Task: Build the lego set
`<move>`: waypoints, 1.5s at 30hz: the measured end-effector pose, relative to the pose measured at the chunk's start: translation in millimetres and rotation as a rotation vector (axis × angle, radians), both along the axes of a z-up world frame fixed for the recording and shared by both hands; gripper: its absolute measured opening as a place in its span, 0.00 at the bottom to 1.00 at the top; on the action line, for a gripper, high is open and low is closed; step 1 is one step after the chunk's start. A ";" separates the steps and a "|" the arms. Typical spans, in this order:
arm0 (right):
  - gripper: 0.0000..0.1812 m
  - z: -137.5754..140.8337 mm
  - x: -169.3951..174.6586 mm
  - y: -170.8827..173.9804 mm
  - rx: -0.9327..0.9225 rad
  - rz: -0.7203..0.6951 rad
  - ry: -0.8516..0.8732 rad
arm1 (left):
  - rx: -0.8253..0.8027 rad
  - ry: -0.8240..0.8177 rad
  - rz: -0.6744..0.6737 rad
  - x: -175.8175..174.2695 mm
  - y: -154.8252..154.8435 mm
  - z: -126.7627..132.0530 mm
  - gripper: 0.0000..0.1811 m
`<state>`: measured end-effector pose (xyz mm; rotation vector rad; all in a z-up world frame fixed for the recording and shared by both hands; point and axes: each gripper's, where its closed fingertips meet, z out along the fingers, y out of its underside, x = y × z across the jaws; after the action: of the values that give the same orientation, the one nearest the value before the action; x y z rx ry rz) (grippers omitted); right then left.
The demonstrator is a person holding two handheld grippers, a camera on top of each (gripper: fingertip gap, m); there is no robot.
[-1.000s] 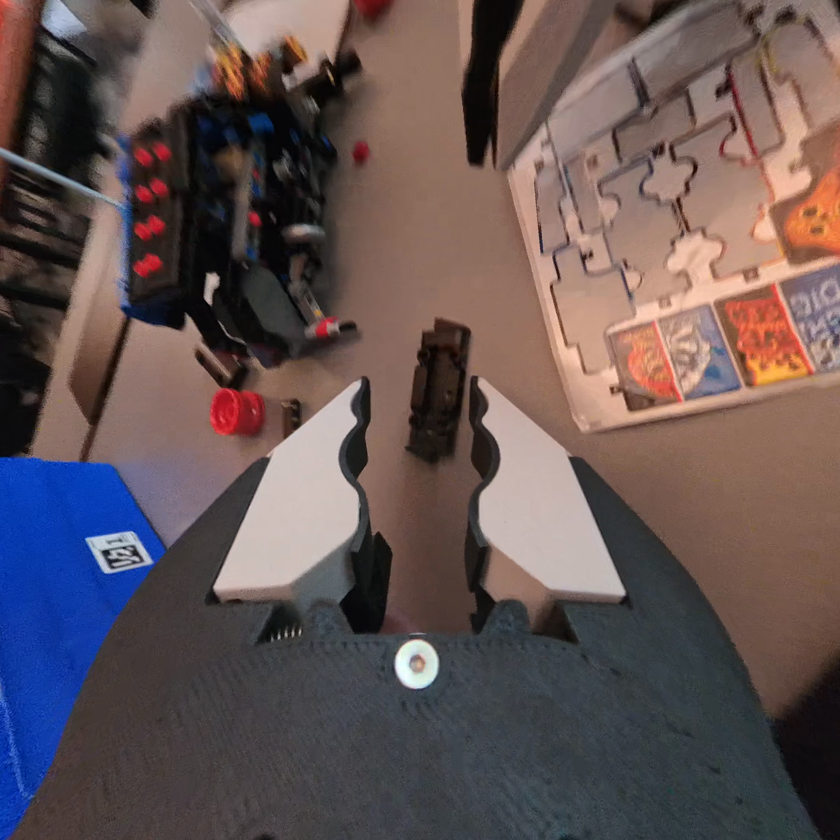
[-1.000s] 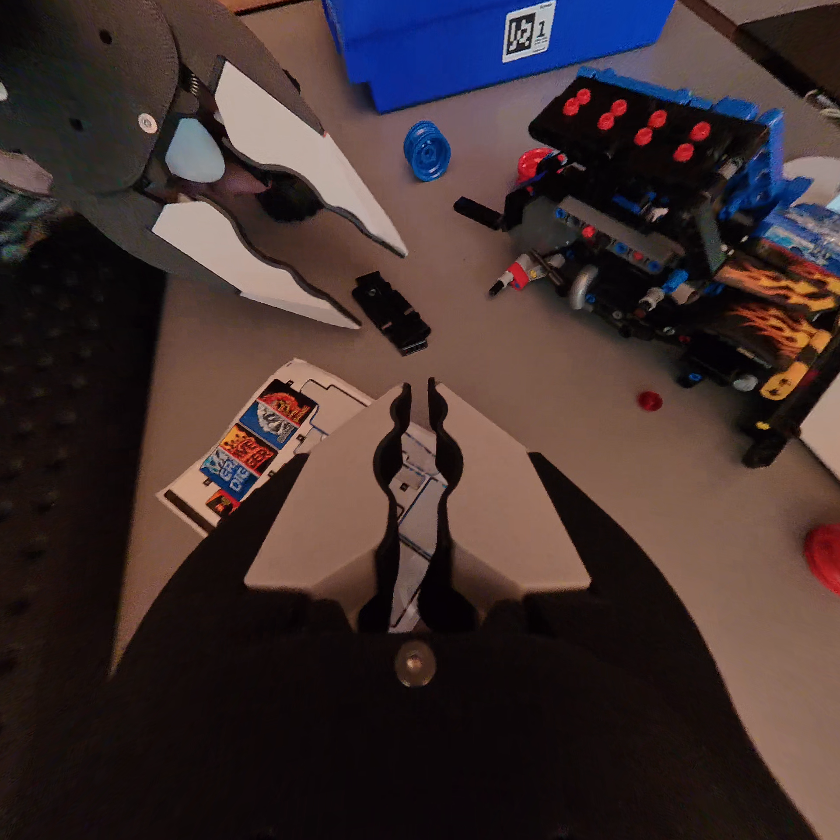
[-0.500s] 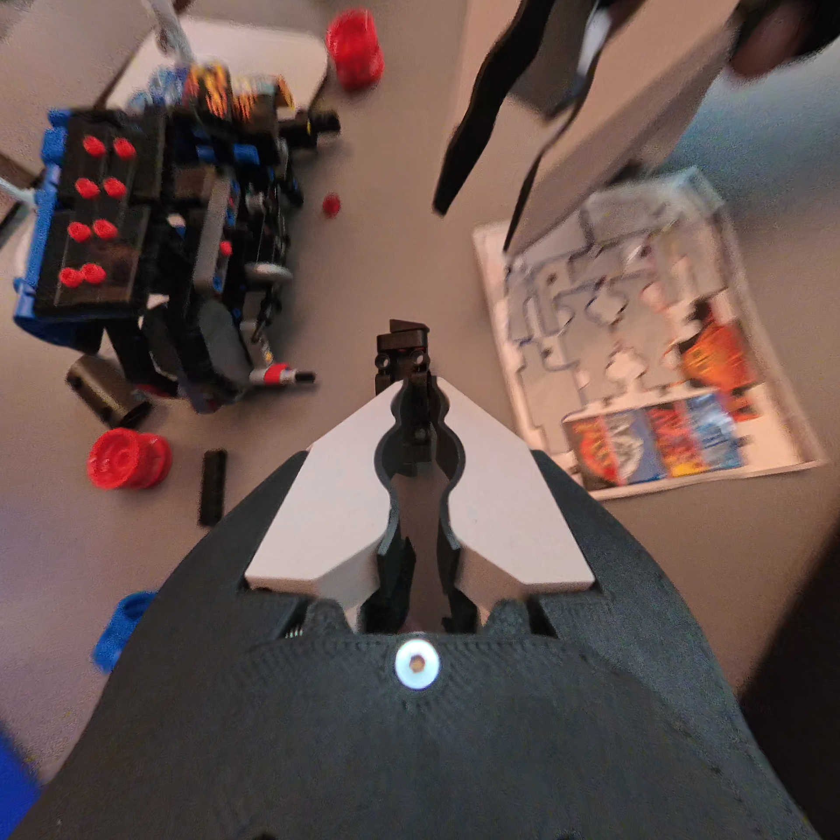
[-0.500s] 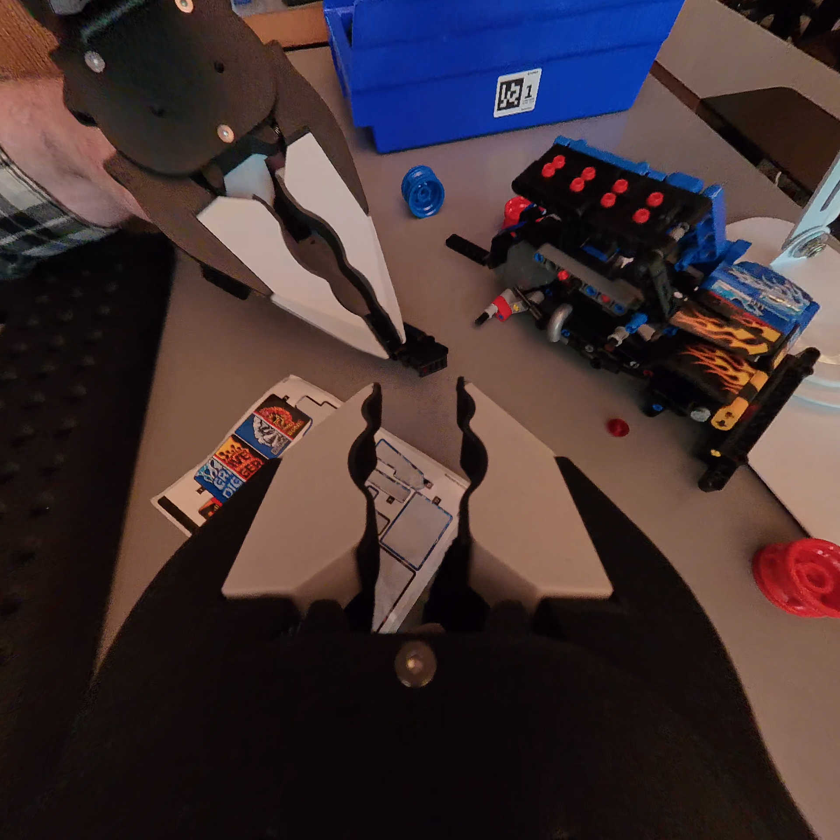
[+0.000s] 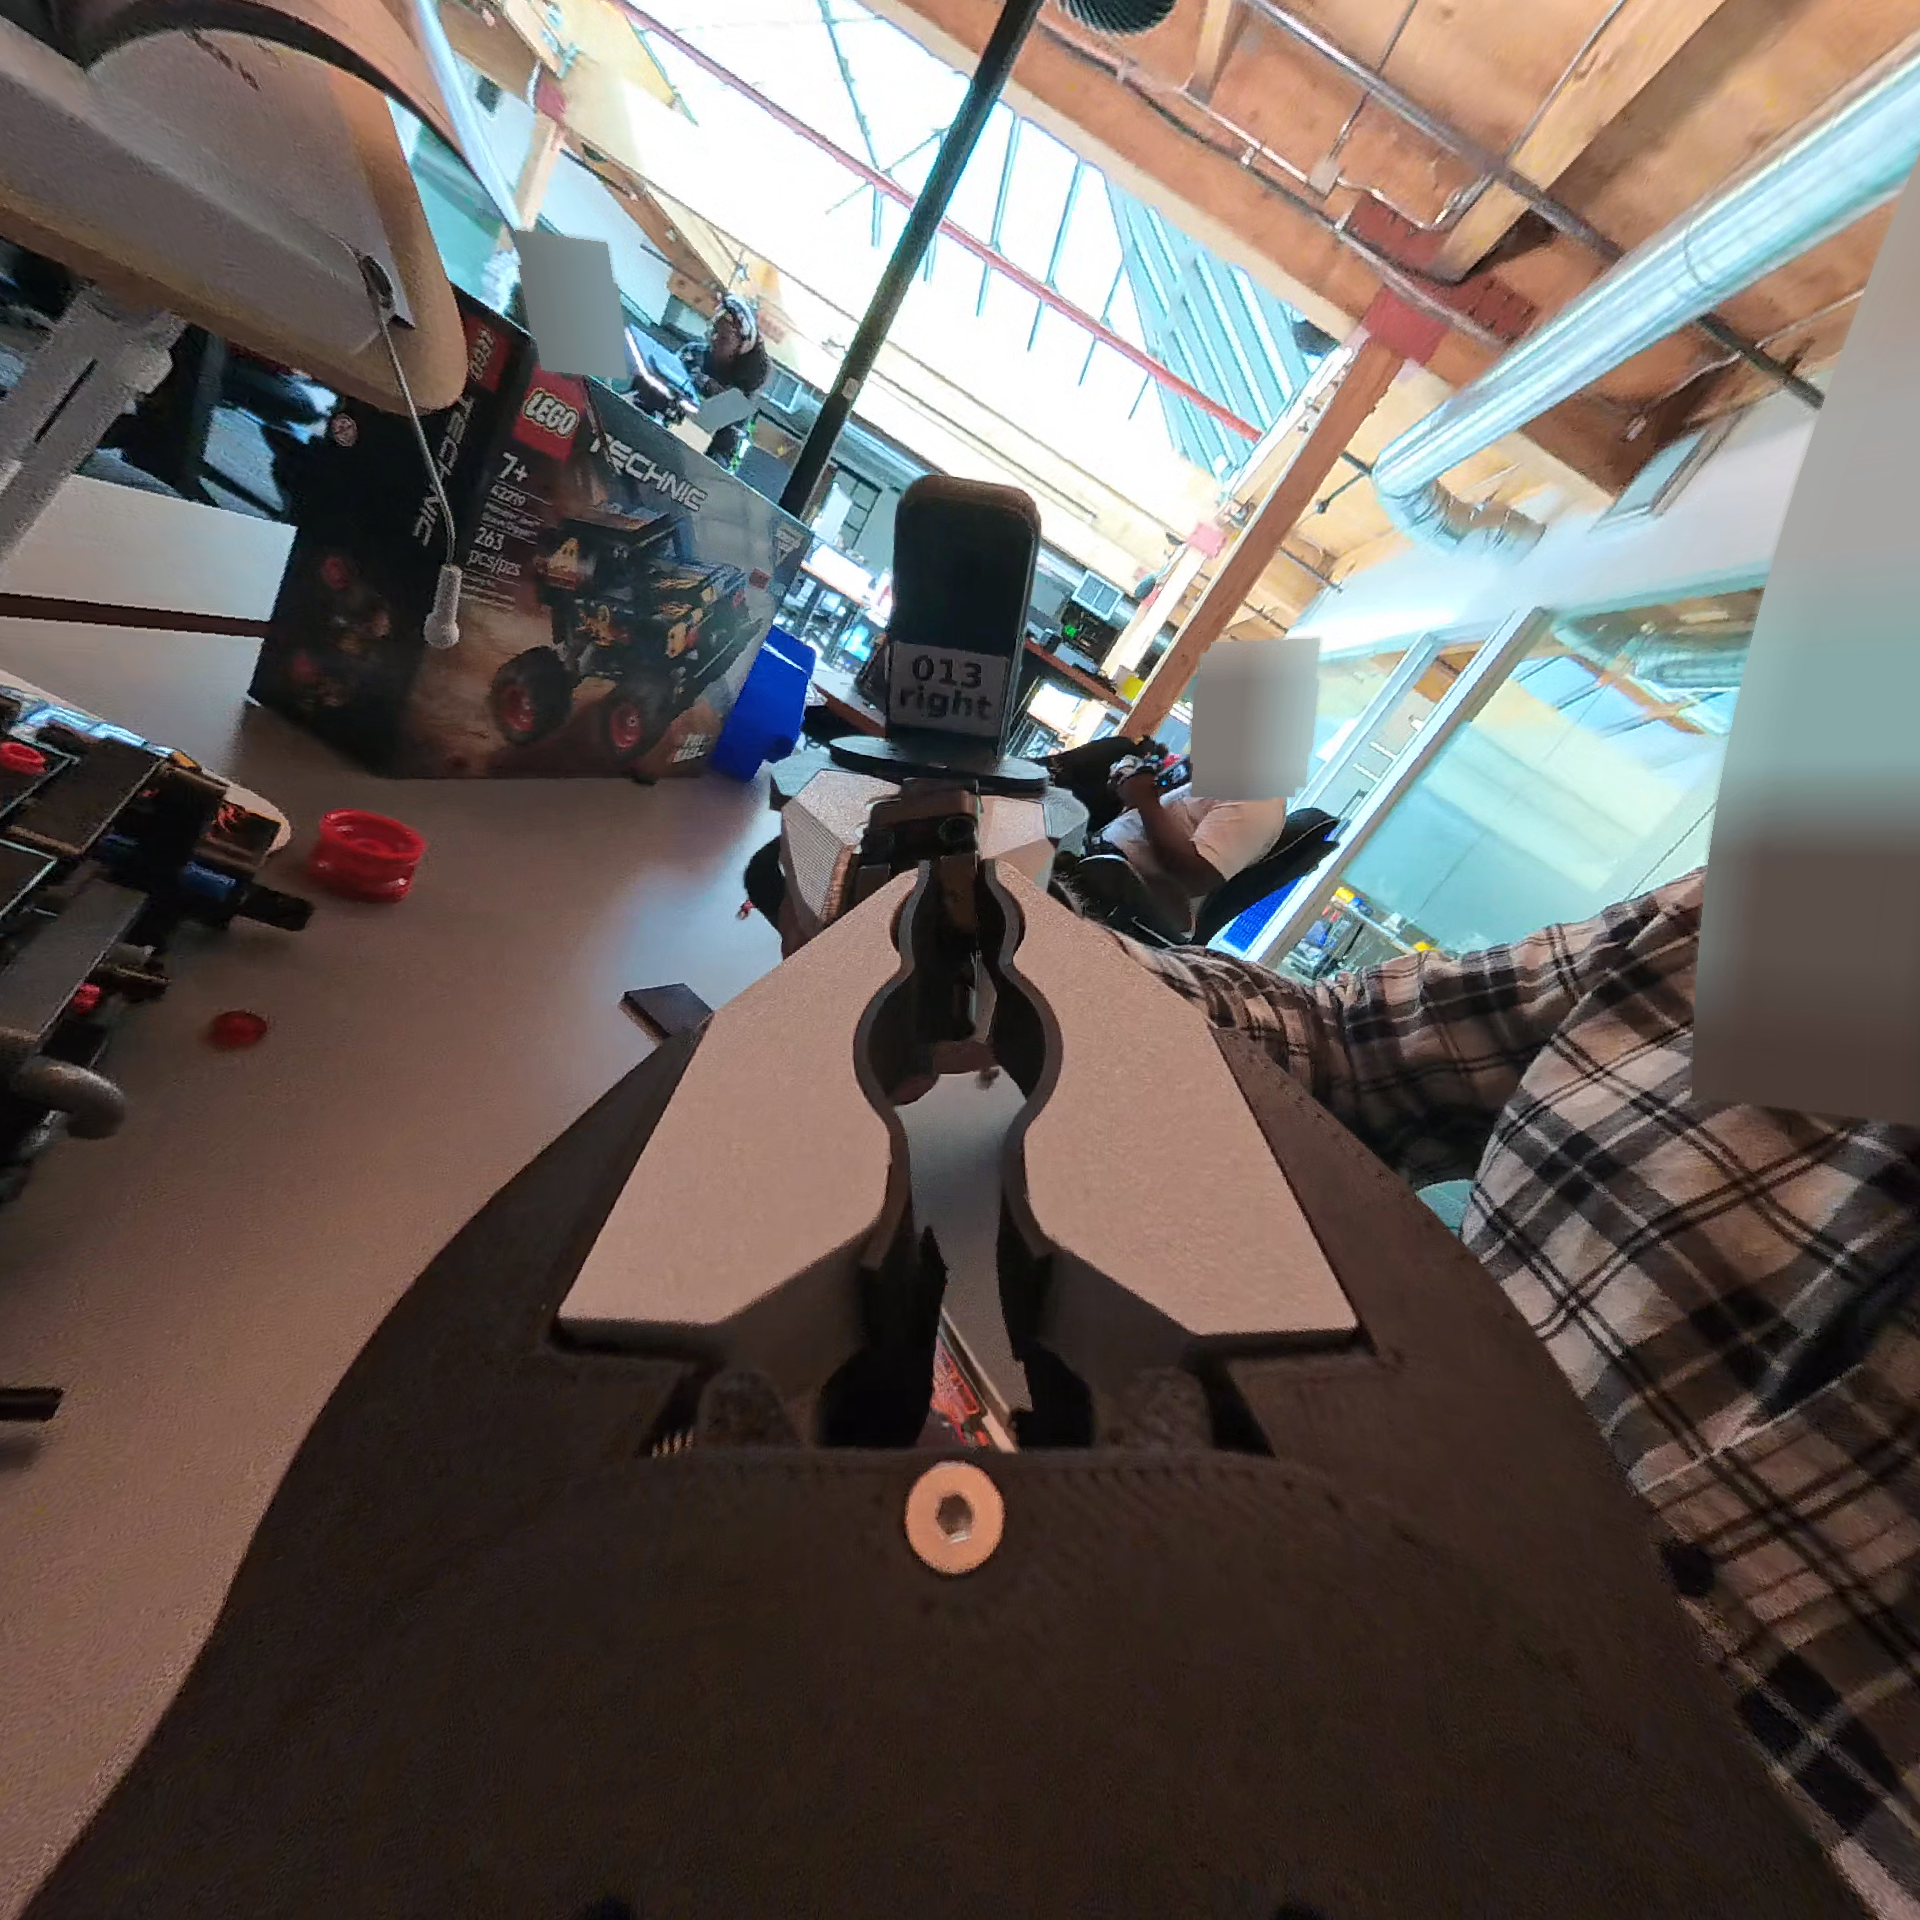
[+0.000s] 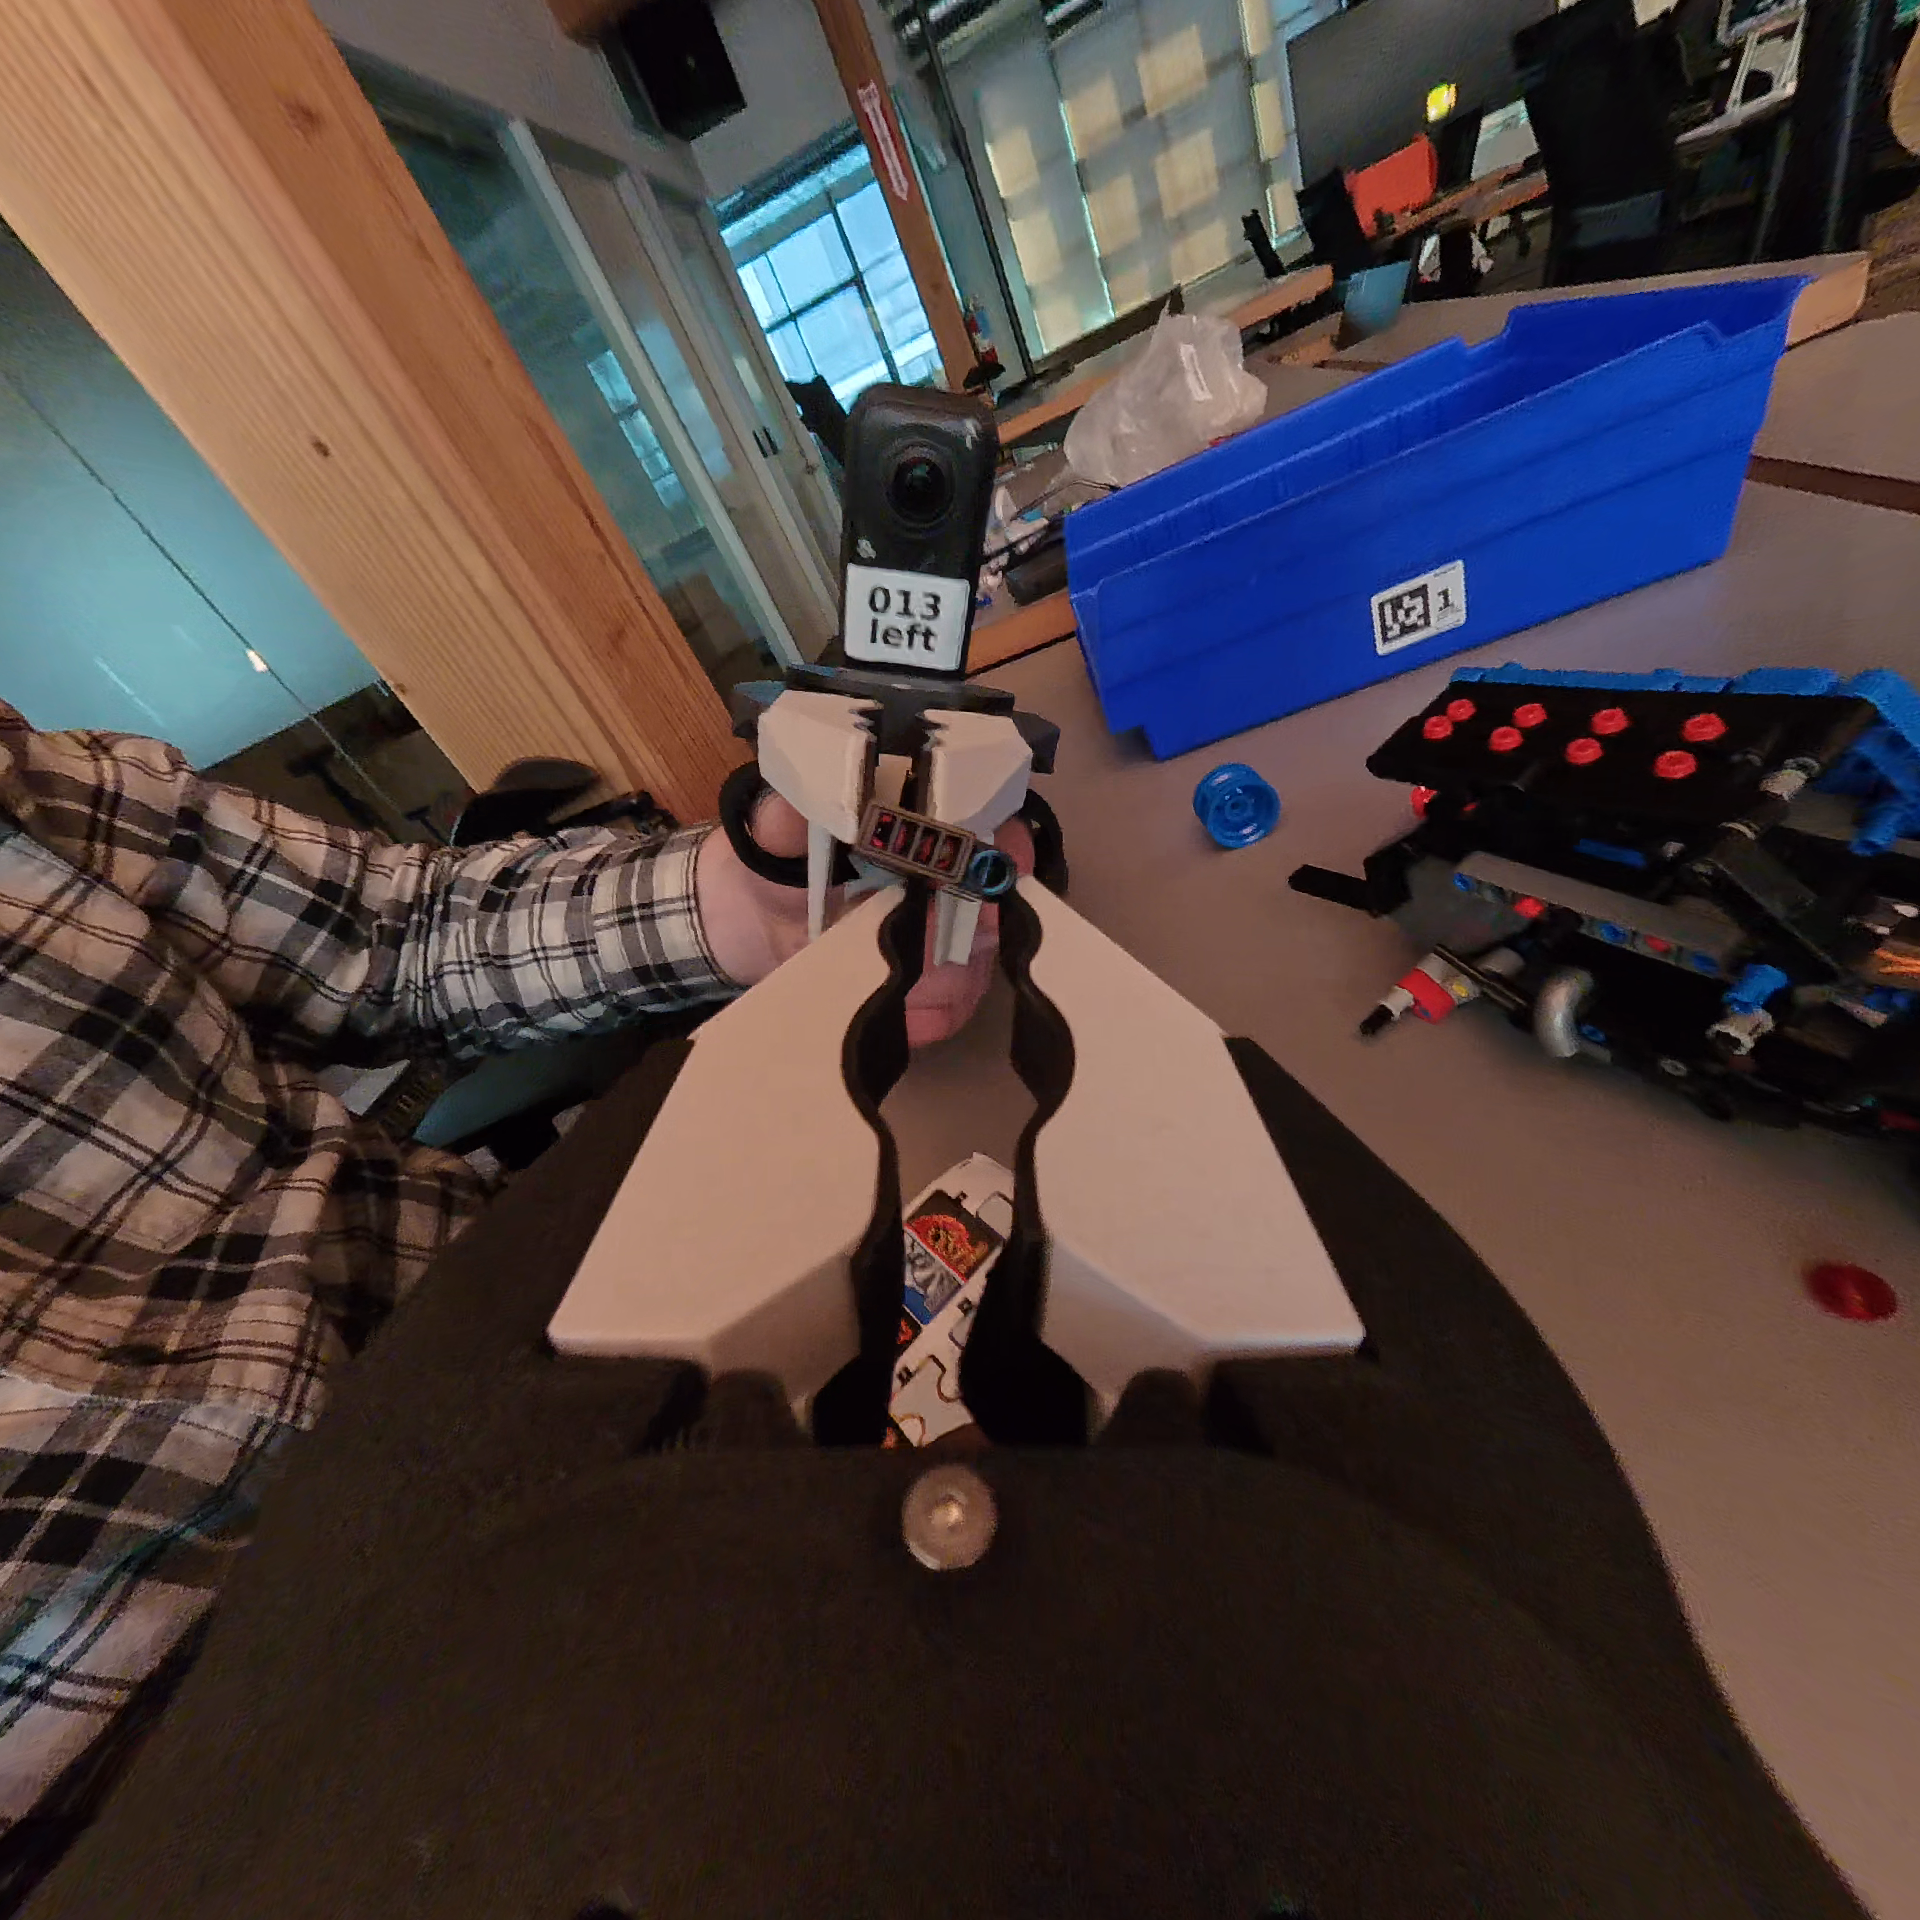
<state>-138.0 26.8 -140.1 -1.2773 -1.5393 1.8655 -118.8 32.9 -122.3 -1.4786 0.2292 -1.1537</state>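
My left gripper [image 5: 951, 899] is shut on a short black lego beam [image 5: 948, 940] and holds it up off the table. In the right wrist view the beam [image 6: 914, 844] shows red inside its holes and a blue pin [image 6: 987, 871] at one end, clamped in the left gripper [image 6: 902, 831]. My right gripper [image 6: 956, 909] is open by a narrow gap and faces the left one, its tips just below the beam; it also shows in the left wrist view [image 5: 935, 831]. The partly built black and blue truck [image 6: 1662, 883] lies on the table to the right.
A blue bin [image 6: 1403, 540], a blue wheel [image 6: 1236, 805] and a small red stud [image 6: 1849, 1291] sit near the truck. A sticker sheet [image 6: 945, 1247] lies under the grippers. The set's box [image 5: 520, 582] and a red wheel [image 5: 366, 854] stand farther off. A plaid sleeve [image 6: 312, 987] is at left. Only a small space, under 4 cm, lies between the two pairs of fingers. Both grippers' tips are roughly 20 centimetres from the small red stud [image 6: 1849, 1291].
My left gripper closed on the black beam and lifted it off the table. Both grippers tipped up from the table to face each other. The right gripper opened a little.
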 end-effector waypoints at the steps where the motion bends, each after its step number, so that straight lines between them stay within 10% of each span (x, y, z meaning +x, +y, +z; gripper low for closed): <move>1: 0.05 -3.1 0.8 0.6 0.011 0.001 -0.010 | 0.000 0.015 0.004 -0.1 -0.4 -1.8 0.03; 27: 0.00 -62.1 3.4 28.5 0.357 -0.151 -0.273 | -0.112 0.496 0.153 -1.2 16.2 -64.8 0.10; 45: 0.13 -36.3 12.9 26.7 0.117 -0.047 -0.152 | -0.008 0.341 0.076 9.0 9.0 -40.5 0.03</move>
<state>-125.1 53.5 -176.4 -1.4161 -1.6536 1.6564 -109.7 41.9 -162.8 -1.6731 0.3990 -0.8378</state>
